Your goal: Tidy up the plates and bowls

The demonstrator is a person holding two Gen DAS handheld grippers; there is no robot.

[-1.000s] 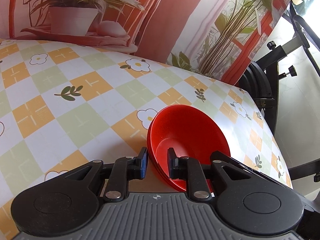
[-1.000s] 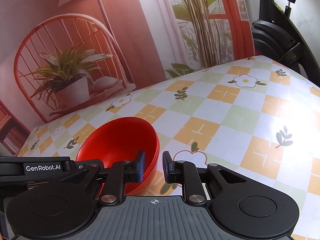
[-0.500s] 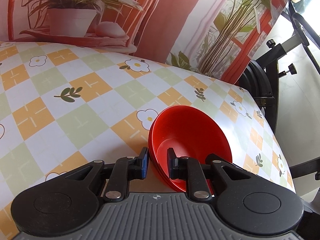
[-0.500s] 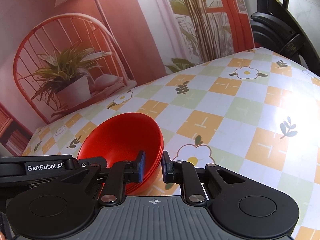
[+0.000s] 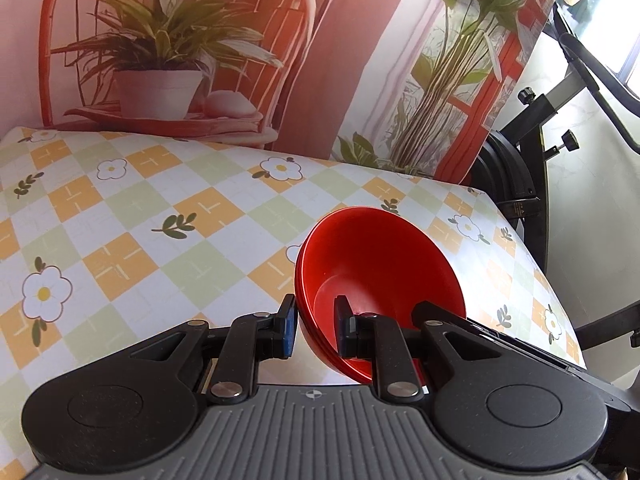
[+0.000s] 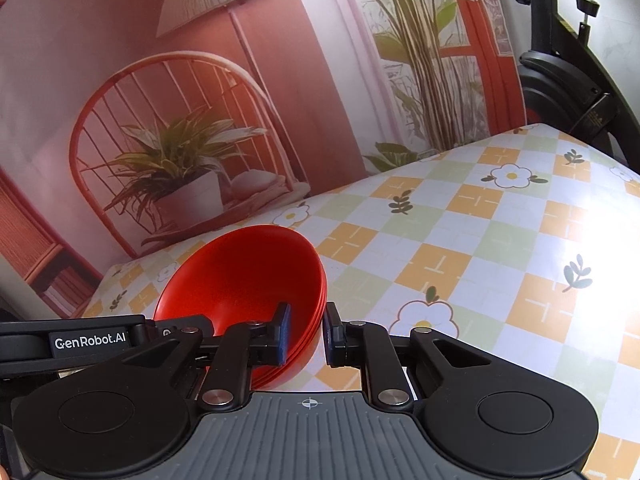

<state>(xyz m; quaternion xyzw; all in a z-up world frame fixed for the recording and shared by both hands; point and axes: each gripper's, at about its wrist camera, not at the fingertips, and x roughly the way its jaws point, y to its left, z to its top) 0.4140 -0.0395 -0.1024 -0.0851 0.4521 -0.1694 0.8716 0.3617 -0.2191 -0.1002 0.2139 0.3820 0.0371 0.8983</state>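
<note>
You are pinching the stacked red bowls [image 5: 380,264] from both sides: your left hand-held gripper [image 5: 316,330] is clamping the left rim, your right hand-held gripper [image 6: 306,334] is clamping the right rim. The bowls are tilting above the checked bench [image 5: 132,236], in front of the backdrop [image 6: 280,80].

Counting what's in front of me: one stack of red bowls [image 5: 384,264], looks like three nested going by the rims, can't swear to it. One checkered tablecloth [image 5: 120,216], one exercise bike [image 5: 532,152] behind.
</note>
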